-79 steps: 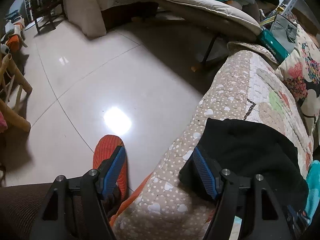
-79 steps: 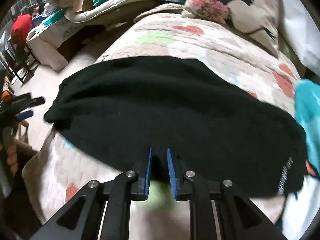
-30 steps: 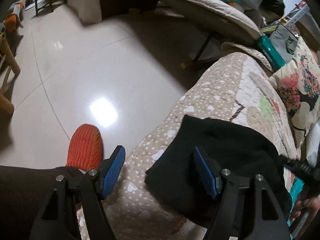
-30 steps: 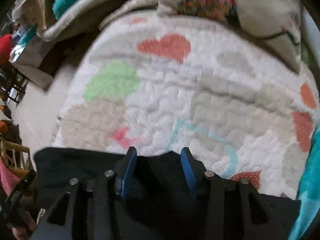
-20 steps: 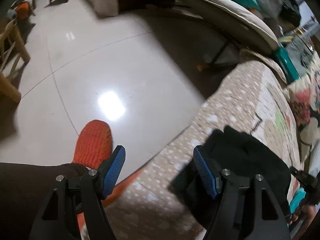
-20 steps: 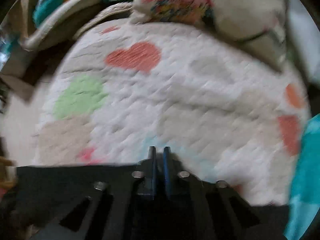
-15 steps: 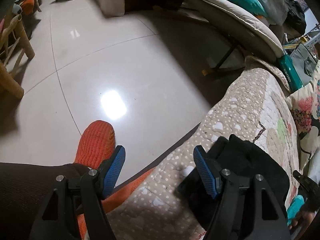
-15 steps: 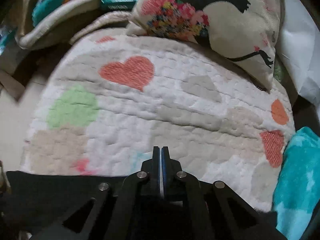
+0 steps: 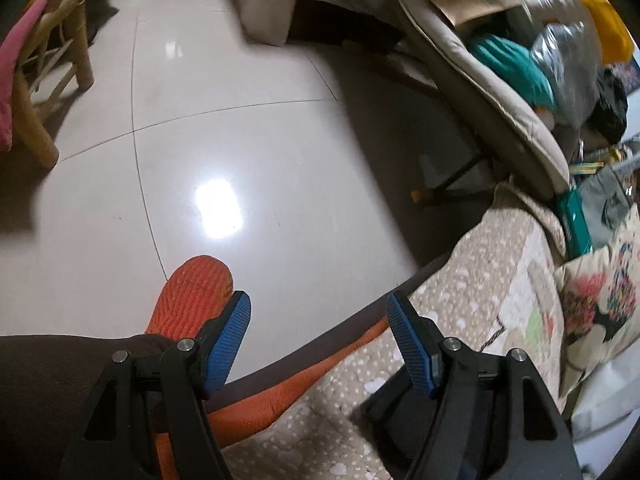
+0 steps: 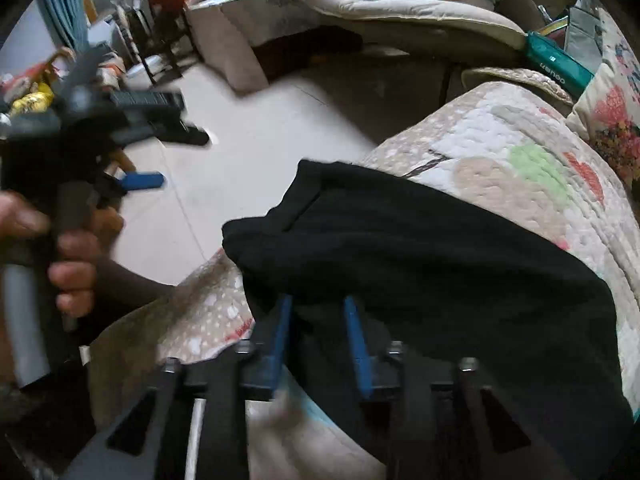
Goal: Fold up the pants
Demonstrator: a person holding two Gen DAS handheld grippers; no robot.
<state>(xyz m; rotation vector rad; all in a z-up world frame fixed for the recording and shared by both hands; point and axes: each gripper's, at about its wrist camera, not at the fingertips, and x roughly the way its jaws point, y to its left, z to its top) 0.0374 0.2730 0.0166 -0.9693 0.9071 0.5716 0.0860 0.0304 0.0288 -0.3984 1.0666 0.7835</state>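
Moved: right tongs [image 10: 318, 336] swung back to near edge of pants [image 10: 420, 264], jaws just opening, cloth between, not pinched.
Left tongs [image 9: 318, 338]: released, empty.
Pants: folded on bed quilt [image 10: 520, 148].
Meaning: fold laid, next fold.

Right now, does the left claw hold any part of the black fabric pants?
No, the left claw stands open over the floor, with nothing between its blue pads.

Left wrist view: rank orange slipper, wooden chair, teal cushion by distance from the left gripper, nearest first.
From the left gripper:
1. Orange slipper, on the floor right beside the gripper's left finger.
2. Wooden chair, across the floor, upper left.
3. Teal cushion, on the lounger, upper right. The order of the chair and the cushion is hard to call.
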